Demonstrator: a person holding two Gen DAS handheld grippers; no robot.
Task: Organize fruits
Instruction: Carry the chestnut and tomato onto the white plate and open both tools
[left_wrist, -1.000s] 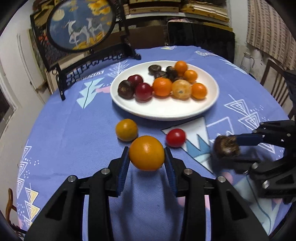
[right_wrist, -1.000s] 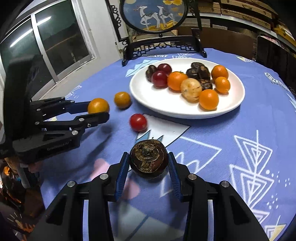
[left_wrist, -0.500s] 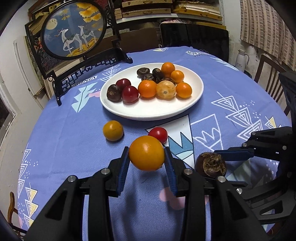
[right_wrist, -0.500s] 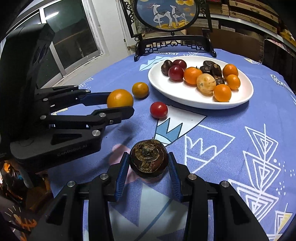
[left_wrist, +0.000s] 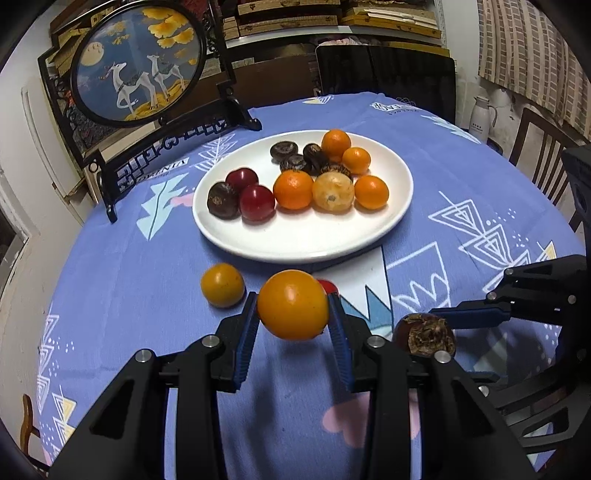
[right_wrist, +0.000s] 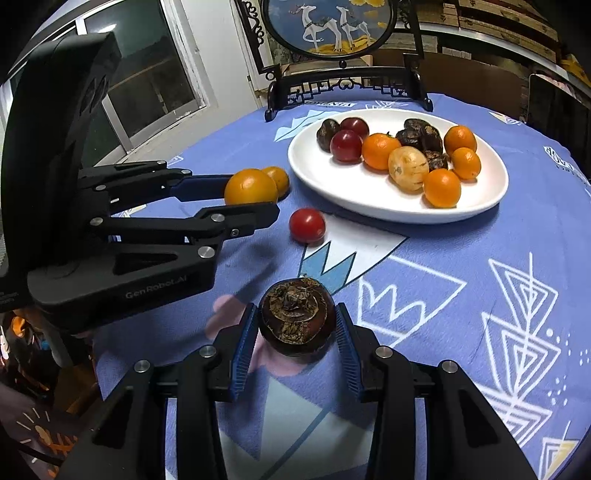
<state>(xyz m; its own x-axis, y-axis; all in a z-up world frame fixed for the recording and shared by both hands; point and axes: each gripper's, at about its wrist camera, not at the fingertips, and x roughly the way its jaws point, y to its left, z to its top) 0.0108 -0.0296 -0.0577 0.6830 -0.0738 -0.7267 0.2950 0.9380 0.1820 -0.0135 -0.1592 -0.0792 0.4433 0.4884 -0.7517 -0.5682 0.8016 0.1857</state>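
Observation:
My left gripper (left_wrist: 292, 314) is shut on a large orange fruit (left_wrist: 292, 304) and holds it above the blue tablecloth, short of the white plate (left_wrist: 303, 240). My right gripper (right_wrist: 295, 325) is shut on a dark brown chestnut-like fruit (right_wrist: 297, 316), also held above the cloth. The plate holds several oranges, dark red fruits and brown fruits. A small orange fruit (left_wrist: 222, 285) and a red tomato (right_wrist: 307, 225) lie on the cloth in front of the plate. In the right wrist view the left gripper (right_wrist: 255, 195) with its orange fruit (right_wrist: 250, 187) is at the left.
A round deer picture on a black stand (left_wrist: 140, 62) stands at the table's back left. A dark chair (left_wrist: 384, 81) is behind the table, and wooden chairs (left_wrist: 543, 155) and a white kettle (left_wrist: 480, 114) are at the right. A window (right_wrist: 147, 85) is left of the table.
Both grippers have pulled back from the plate and risen, each still holding its fruit. The plate looks farther away and the right gripper is now close beside the left one.

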